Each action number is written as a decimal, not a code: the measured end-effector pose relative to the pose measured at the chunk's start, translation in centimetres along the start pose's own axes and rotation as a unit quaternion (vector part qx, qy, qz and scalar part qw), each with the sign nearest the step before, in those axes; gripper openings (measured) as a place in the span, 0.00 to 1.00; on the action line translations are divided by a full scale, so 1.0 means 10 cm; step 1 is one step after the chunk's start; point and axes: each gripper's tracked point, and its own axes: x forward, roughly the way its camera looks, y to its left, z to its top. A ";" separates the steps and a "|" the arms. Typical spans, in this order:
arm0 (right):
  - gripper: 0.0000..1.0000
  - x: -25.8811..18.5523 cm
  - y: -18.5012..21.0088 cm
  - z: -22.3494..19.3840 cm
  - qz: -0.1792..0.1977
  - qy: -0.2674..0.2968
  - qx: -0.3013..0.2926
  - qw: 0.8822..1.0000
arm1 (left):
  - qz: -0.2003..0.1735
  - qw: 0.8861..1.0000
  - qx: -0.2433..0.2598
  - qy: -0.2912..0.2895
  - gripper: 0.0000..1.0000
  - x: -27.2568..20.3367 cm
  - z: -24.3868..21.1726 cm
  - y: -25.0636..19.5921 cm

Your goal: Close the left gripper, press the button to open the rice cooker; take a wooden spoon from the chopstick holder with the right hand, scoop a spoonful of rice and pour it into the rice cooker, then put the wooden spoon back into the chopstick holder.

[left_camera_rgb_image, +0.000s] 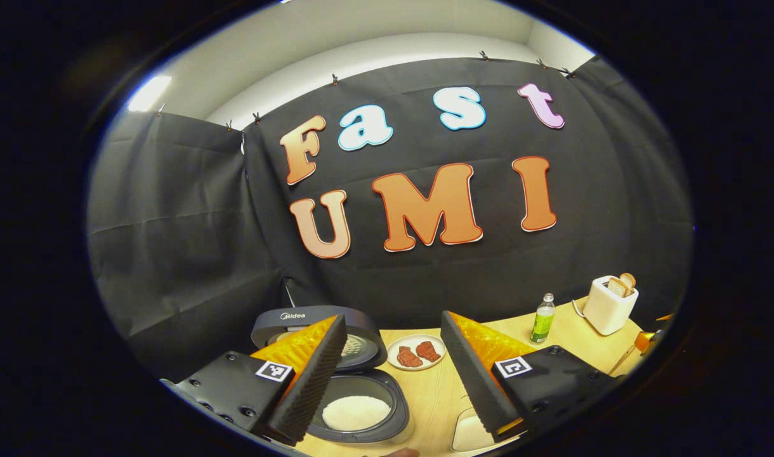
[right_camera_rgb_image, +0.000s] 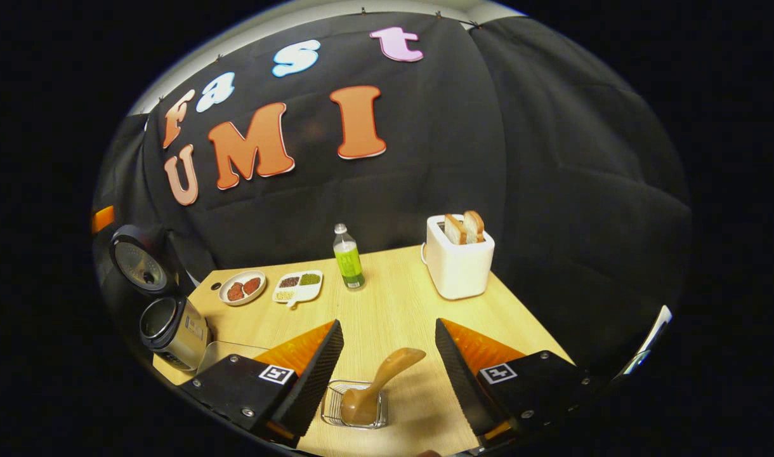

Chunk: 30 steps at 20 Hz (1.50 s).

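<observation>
The rice cooker point(left_camera_rgb_image: 361, 406) stands open below my left gripper point(left_camera_rgb_image: 393, 374), its lid point(left_camera_rgb_image: 317, 330) raised and white rice in the pot. The left gripper is open above the cooker's right rim and holds nothing. In the right gripper view, the wooden spoon point(right_camera_rgb_image: 377, 384) leans in the wire chopstick holder point(right_camera_rgb_image: 355, 409) near the table's front edge. My right gripper point(right_camera_rgb_image: 387, 371) is open, with a finger on each side of the spoon, neither touching it. The open rice cooker point(right_camera_rgb_image: 165, 324) is at the far left there.
On the wooden table point(right_camera_rgb_image: 393, 304) are a plate of red food point(right_camera_rgb_image: 241, 287), a divided dish point(right_camera_rgb_image: 298, 285), a green bottle point(right_camera_rgb_image: 347, 257) and a white toaster with bread point(right_camera_rgb_image: 458, 257). A clear container point(right_camera_rgb_image: 228, 352) sits beside the cooker.
</observation>
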 end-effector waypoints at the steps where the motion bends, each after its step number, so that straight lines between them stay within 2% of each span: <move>1: 0.91 0.06 0.00 -0.12 0.003 0.017 0.010 1.000 | 0.004 1.000 0.000 0.003 1.00 -0.05 -0.02 -0.02; 2: 0.92 0.11 0.01 -0.20 0.006 0.031 0.019 0.999 | 0.011 1.000 -0.001 0.006 0.93 -0.09 -0.04 -0.01; 6: 0.92 0.33 0.03 -0.49 0.013 0.071 0.028 0.997 | 0.040 0.999 0.003 0.019 0.93 -0.31 -0.12 -0.03; 12: 0.81 0.54 0.15 -0.90 0.043 0.133 0.067 0.988 | 0.078 0.996 0.019 0.042 0.93 -0.61 -0.27 -0.03; 16: 0.72 0.64 0.24 -1.02 0.054 0.149 0.092 0.983 | 0.090 0.994 0.015 0.053 0.93 -0.70 -0.33 -0.03; 18: 0.71 0.67 0.27 -1.04 0.055 0.152 0.104 0.981 | 0.090 0.994 0.016 0.052 0.93 -0.70 -0.34 -0.03; 19: 0.71 0.67 0.29 -1.04 0.055 0.153 0.109 0.981 | 0.088 0.995 0.017 0.050 1.00 -0.69 -0.32 -0.03; 20: 0.66 0.67 0.32 -1.07 0.057 0.159 0.114 0.979 | 0.086 0.995 0.017 0.047 1.00 -0.66 -0.31 -0.04; 21: 0.62 0.68 0.34 -1.07 0.059 0.160 0.121 0.978 | 0.083 0.995 0.017 0.047 0.93 -0.65 -0.30 -0.04; 23: 0.52 0.68 0.40 -1.08 0.062 0.160 0.138 0.975 | 0.076 0.996 0.018 0.047 0.93 -0.61 -0.31 -0.05; 24: 0.34 0.67 0.42 -1.08 0.060 0.160 0.142 0.975 | 0.073 0.996 0.020 0.046 1.00 -0.59 -0.31 -0.04; 25: 0.37 0.66 0.42 -1.09 0.057 0.160 0.142 0.975 | 0.072 0.996 0.020 0.044 1.00 -0.58 -0.31 -0.02; 26: 0.19 0.66 0.41 -1.09 0.051 0.157 0.140 0.976 | 0.070 0.996 0.019 0.042 1.00 -0.57 -0.32 -0.01; 27: 0.14 0.66 0.41 -1.10 0.044 0.155 0.139 0.977 | 0.068 0.997 0.017 0.042 1.00 -0.55 -0.35 0.02; 28: 0.21 0.64 0.42 -1.08 0.043 0.151 0.142 0.977 | 0.062 0.997 0.015 0.043 0.93 -0.53 -0.37 0.03; 29: 0.20 0.59 0.46 -1.07 0.045 0.144 0.145 0.978 | 0.056 0.997 0.014 0.044 0.93 -0.50 -0.41 0.05; 30: 0.20 0.55 0.48 -1.05 0.043 0.134 0.147 0.979 | 0.050 0.998 0.014 0.044 1.00 -0.45 -0.42 0.08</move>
